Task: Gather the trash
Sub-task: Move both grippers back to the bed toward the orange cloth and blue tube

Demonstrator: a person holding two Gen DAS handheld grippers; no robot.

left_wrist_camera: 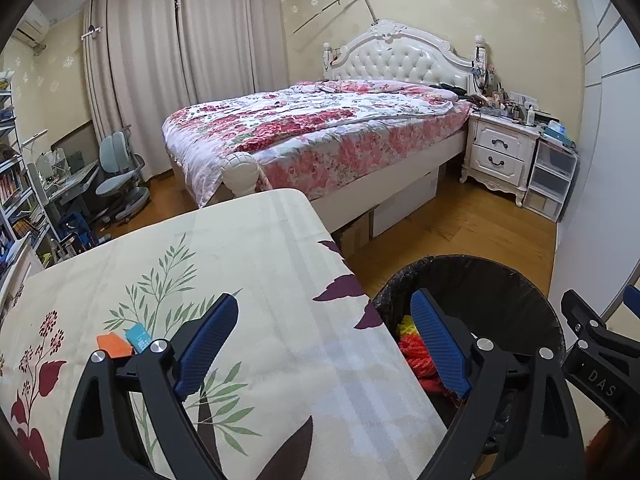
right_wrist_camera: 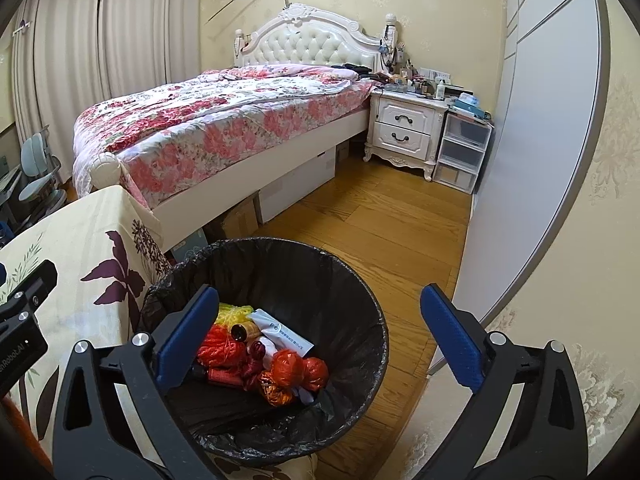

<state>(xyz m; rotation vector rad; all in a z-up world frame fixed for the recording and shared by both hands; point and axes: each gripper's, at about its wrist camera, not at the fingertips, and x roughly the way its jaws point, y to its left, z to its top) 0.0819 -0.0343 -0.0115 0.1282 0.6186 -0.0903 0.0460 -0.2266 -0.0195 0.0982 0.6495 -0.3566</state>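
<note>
Right tongs (right_wrist_camera: 316, 344) hang spread wide over the round bin lined with a black plastic bag (right_wrist_camera: 352, 280), nothing between the blue pads. Down in the bin lies the haul: a knotted orange plastic bag (right_wrist_camera: 294, 368), a bundle of red and yellow string (right_wrist_camera: 222, 340), a flat white printed packet (right_wrist_camera: 288, 334). All light, crumpled stuff.

Left tongs (left_wrist_camera: 324, 344) are spread too, empty, straddling the edge of the bench draped in a cream cloth printed with leaves and flowers (left_wrist_camera: 260, 260); one pad is over the cloth, the other over the bin's mouth.

And there's what's left, I'd say: a small orange scrap (left_wrist_camera: 114, 345) and a teal printed wrapper (left_wrist_camera: 139, 338) lying flat on the cloth, touching each other, just beside the left tongs' outer arm and partly hidden by it. They look like thin paper or foil, featherlight, floppy, nothing fragile. The trouble is they lie flush on soft fabric, so a pinch could gather cloth along with them. Best bet, I reckon, is to come at a raised or free edge of the teal one, pads either side, and close gently. Being so light, they may flutter off on the way to the bin.
</note>
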